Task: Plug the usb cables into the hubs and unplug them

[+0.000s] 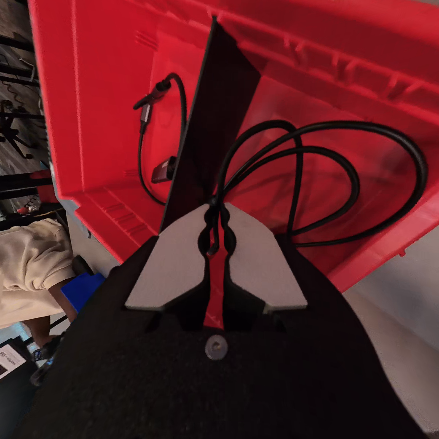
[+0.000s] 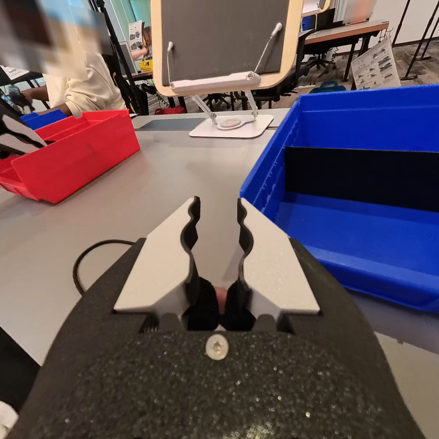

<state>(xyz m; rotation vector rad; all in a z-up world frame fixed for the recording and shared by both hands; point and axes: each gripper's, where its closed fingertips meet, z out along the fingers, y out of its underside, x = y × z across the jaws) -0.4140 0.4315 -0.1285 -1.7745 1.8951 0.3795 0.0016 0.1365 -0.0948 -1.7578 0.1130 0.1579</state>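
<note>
- The coiled black cable [image 1: 356, 152] is pinched near its tie in the left gripper [image 1: 216, 213], whose fingers are closed on it; its loops hang over the right compartment of the red bin [image 1: 99, 99].
- A black divider [image 1: 213, 114] splits that bin in two; the left compartment holds one shorter cable [image 1: 164, 118] with an adapter.
- The right gripper [image 2: 218, 209] hovers above the grey tabletop [image 2: 142, 202], fingers apart and empty, just beside the near-left corner of the blue bin [image 2: 356, 237].
- One more cable loop [image 2: 95, 251] lies on the tabletop beside it.
- Count: two bins, three cables, one stand [image 2: 228, 47] at the tabletop's far edge.
</note>
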